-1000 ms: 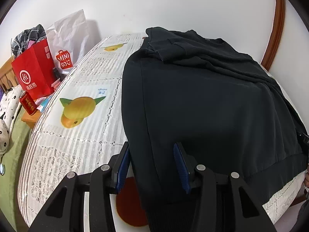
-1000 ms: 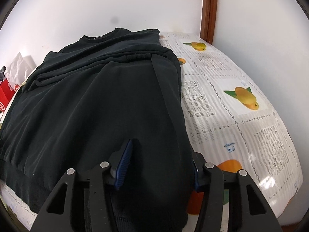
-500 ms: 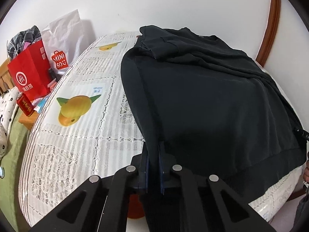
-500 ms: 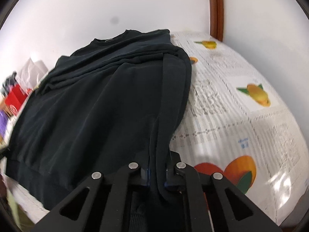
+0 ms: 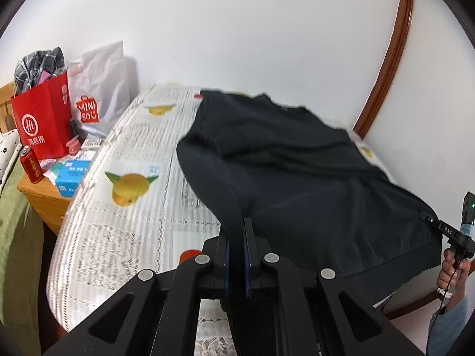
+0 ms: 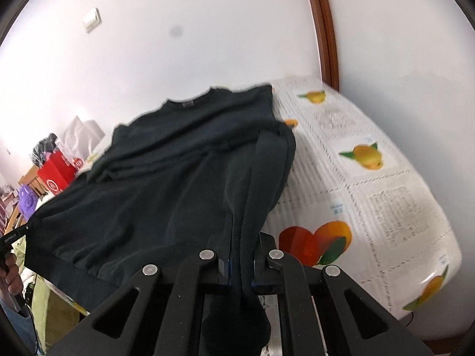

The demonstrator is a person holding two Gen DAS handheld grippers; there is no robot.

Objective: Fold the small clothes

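Black sweatshirt [image 5: 297,178] lies spread on the table, over the fruit-print lace tablecloth [image 5: 124,225]. Collar sits at the far edge by the wall; hem band is at the near edge, raised off the cloth between the two tools.

Left gripper [image 5: 236,237]: jaws drawn narrow, pinching the near left hem corner; fabric runs up from between the blue pads. Right gripper [image 6: 242,237]: likewise narrow, clamped on a thick bunch at the near right hem corner, apparently with a folded-in sleeve layer [image 6: 267,160] caught alongside. The hem hangs between the two grips with little slack.

Step in hand, as judged: lengthwise fold, carrying hem toward collar.

Notes for doing it well:
- Keep both corners level and equally far apart, so the hem stays taut and straight.
- Lift only enough to clear the body of the garment, then travel toward the far edge; too high and the folded sleeves may slide out.
- Lay the hem down parallel to the collar line, just short of it.
- Release only once fabric rests flat; open both together.

Risk: the right grip holds more layers than the left, so that side may drag or land skewed.

Clutter off the left edge, well apart: red paper bag [image 5: 41,124], white Miniso bag [image 5: 101,89], red can [image 5: 31,164] on a wooden cabinet [image 5: 44,204].
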